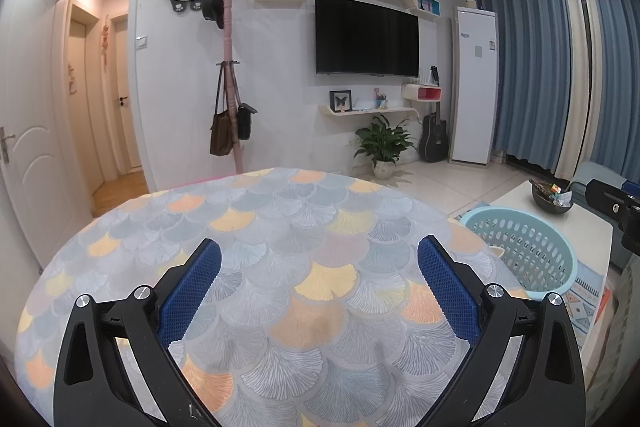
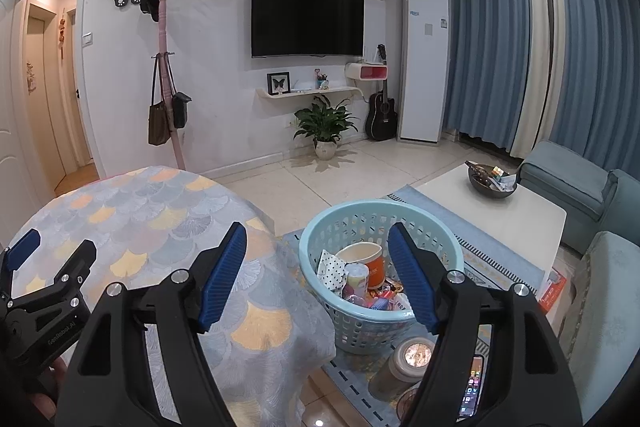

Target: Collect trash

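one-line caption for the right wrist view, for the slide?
Open right gripper above a blue basket of trash beside the round table.

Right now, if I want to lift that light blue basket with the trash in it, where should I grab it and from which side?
Grip the basket by its top rim, coming from above on the near side. The rim faces up and is bare there. The right tool is open and already hovers just over it.
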Action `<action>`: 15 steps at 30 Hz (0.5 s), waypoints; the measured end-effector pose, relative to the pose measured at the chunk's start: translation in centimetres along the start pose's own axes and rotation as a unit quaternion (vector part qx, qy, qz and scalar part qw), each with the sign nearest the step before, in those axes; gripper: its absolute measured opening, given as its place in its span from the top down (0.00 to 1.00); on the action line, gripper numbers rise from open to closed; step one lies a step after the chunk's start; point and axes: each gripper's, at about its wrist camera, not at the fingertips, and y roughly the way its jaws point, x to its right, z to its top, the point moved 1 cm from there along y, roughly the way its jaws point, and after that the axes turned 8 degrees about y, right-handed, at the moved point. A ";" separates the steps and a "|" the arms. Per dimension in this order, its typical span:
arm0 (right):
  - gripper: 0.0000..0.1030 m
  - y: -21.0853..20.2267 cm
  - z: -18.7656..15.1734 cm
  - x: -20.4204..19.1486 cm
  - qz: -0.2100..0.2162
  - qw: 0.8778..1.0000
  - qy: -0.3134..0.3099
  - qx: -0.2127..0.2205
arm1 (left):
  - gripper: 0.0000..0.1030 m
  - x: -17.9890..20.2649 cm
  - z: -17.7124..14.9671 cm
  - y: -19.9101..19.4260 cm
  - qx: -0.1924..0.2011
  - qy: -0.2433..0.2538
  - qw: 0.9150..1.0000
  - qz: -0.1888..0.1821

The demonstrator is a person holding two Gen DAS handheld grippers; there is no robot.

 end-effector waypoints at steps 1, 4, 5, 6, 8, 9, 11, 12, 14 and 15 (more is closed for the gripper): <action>0.33 0.0 0.0 0.0 0.000 1.000 0.000 0.000 | 0.07 0.0 -0.1 0.0 0.000 0.000 1.000 0.000; 0.33 0.0 0.0 0.0 -0.001 1.000 0.000 0.000 | 0.07 0.0 0.0 0.0 0.000 0.000 1.000 0.000; 0.33 0.0 0.0 0.1 -0.001 1.000 0.001 0.000 | 0.07 0.0 0.0 0.0 0.000 0.001 1.000 0.000; 0.33 0.0 0.0 0.1 -0.001 1.000 0.001 -0.001 | 0.07 0.0 0.0 0.0 0.000 0.001 1.000 0.000; 0.33 0.0 0.0 0.1 -0.003 1.000 0.000 -0.002 | 0.07 0.1 0.0 -0.1 0.000 0.002 1.000 0.001; 0.33 0.1 0.1 0.1 -0.004 1.000 0.001 -0.004 | 0.07 0.1 0.0 -0.1 -0.001 0.003 1.000 0.000; 0.33 0.2 0.1 0.1 -0.010 1.000 0.000 -0.007 | 0.07 0.2 -0.1 0.4 -0.015 0.008 1.000 0.011; 0.33 0.3 0.1 0.0 -0.020 1.000 -0.002 -0.009 | 0.07 0.2 -0.1 0.5 -0.021 0.012 0.999 0.021; 0.33 0.5 0.4 -0.2 -0.036 0.999 -0.007 -0.014 | 0.07 -0.1 0.1 0.3 -0.024 0.016 0.999 0.044; 0.33 0.5 0.6 -0.1 -0.040 0.999 -0.007 -0.016 | 0.07 -0.3 0.2 0.2 -0.026 0.015 0.998 0.047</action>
